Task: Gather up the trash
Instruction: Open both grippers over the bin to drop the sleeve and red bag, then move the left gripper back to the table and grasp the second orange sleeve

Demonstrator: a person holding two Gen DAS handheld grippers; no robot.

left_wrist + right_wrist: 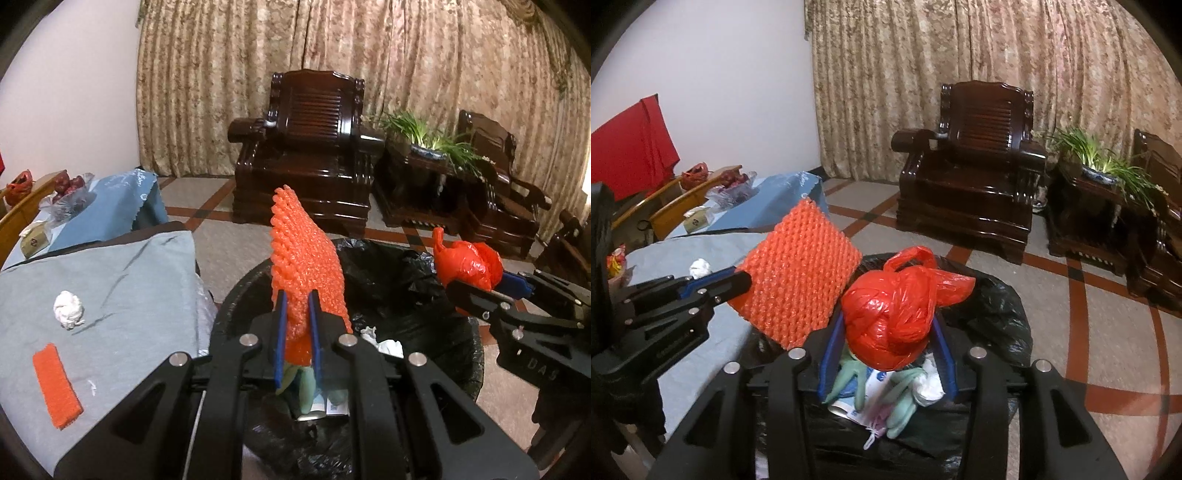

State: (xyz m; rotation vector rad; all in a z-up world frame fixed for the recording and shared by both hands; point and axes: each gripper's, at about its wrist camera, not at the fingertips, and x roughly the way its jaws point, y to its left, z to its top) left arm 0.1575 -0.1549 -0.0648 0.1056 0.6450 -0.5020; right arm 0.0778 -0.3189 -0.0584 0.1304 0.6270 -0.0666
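Your biggest risk is the bin (476, 354) itself: its black liner sits loose and rumpled over the rim, and both your loads hang near that rim, not over the middle. Let go too soon and either piece could land on the liner's fold or slide off onto the tiled floor.

Next, the orange foam net (306, 266). It is light and springy and stands upright, tall above the left gripper (298, 325). I judge it could cling to a pad or tip sideways toward the grey-covered table (122, 266) at the left of the frame instead of dropping in.

The red plastic bag (890, 314), knotted into a ball in the middle of the right wrist view, is rounder and slippery, so it may roll out of the right gripper (886, 339) before you mean it to.

Your left gripper is nearly closed, its blue pads pinching the foam net's lower edge. Your right gripper stands partly open around the red bag, whose sides meet the pads, so it has hold of it.

Smaller trash waits on the table at lower left of the left wrist view: a crumpled white tissue (68, 308) and an orange foam strip (57, 386). Do not sweep them off when you go back.
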